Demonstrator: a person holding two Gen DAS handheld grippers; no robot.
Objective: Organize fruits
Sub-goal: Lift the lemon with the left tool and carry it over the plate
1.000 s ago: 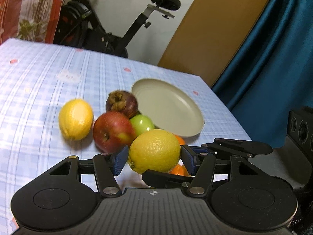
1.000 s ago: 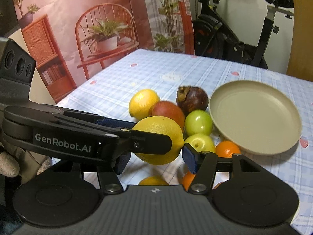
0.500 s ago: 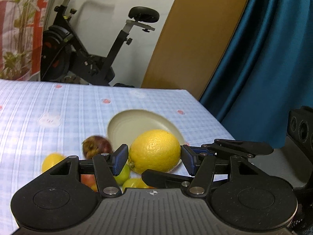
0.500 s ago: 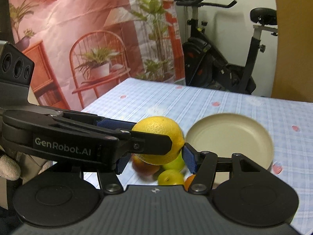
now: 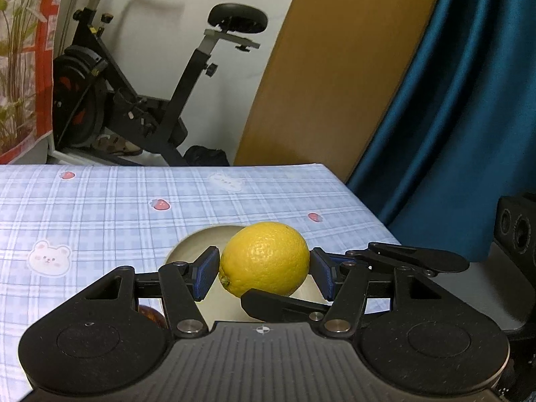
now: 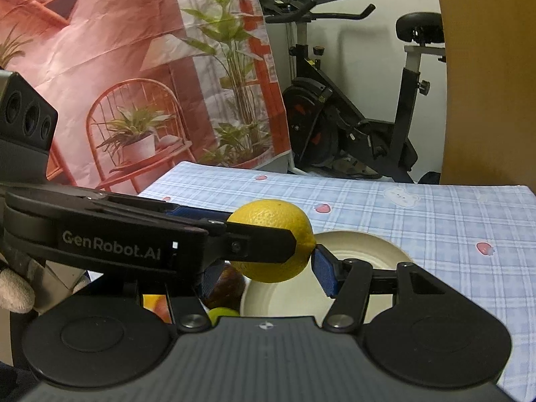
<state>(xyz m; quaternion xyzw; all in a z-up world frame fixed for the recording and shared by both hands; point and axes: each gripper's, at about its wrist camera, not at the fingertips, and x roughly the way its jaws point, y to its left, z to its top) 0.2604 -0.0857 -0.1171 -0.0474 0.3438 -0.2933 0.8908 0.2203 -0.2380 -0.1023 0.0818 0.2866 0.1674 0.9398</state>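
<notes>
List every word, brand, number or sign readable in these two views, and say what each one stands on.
"GenRobot.AI": white letters on the side of the left gripper's black finger, seen in the right wrist view.
No other readable text: the tablecloth carries only bear and strawberry pictures, and the yellow sticker on the exercise bike is too small to read.

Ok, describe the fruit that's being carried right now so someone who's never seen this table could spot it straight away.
Start at the blue checked tablecloth and find the beige plate near its right side. Over that plate both the left gripper and right gripper clamp one big yellow lemon. It alone is lifted; the other fruit lies low beside the plate.
</notes>
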